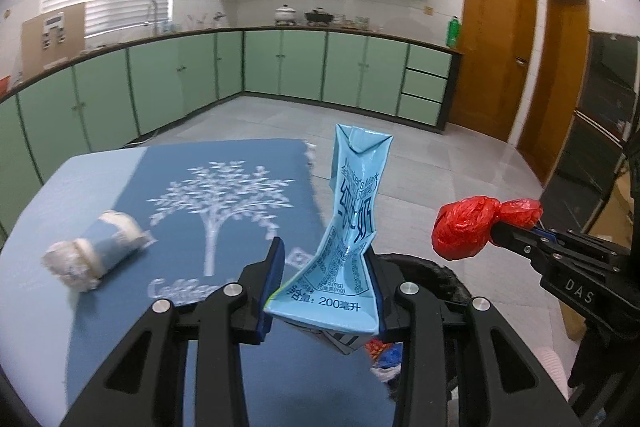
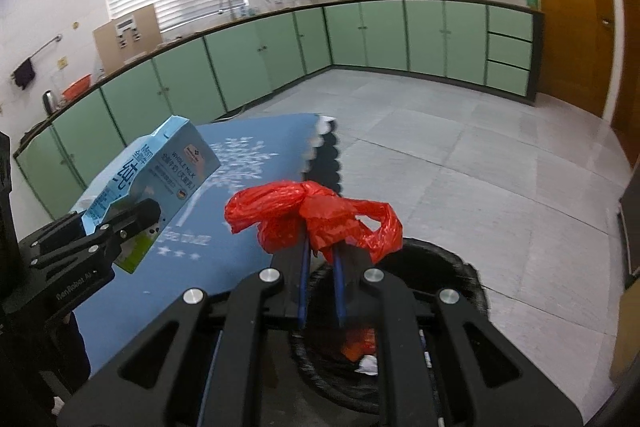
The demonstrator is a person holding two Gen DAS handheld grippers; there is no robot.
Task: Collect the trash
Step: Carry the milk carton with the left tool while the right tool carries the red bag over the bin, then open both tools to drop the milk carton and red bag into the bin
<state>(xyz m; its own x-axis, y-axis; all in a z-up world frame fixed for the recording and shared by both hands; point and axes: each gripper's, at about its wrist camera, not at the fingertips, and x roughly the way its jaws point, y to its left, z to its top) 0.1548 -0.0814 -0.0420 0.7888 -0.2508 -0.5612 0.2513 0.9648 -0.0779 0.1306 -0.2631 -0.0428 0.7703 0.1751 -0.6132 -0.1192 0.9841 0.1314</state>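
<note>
A: Carton first: where is it?

B: The left gripper (image 1: pixel 326 291) pinches the crumpled blue milk carton (image 1: pixel 346 227) by its base, upright above the tabletop (image 1: pixel 36 211) edge.

A: And the right gripper (image 2: pixel 320 255)?

B: Its fingers (image 2: pixel 303 267) are pressed on a knotted red plastic bag (image 2: pixel 312 219), held over the black-lined trash bin (image 2: pixel 460 271). A rolled blue cloth (image 1: pixel 94 253) lies on the tabletop, well apart.

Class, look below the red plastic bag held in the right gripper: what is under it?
Under the red plastic bag sits a black bin. Inside it, orange and white scraps show. The right gripper covers the rest.
</note>
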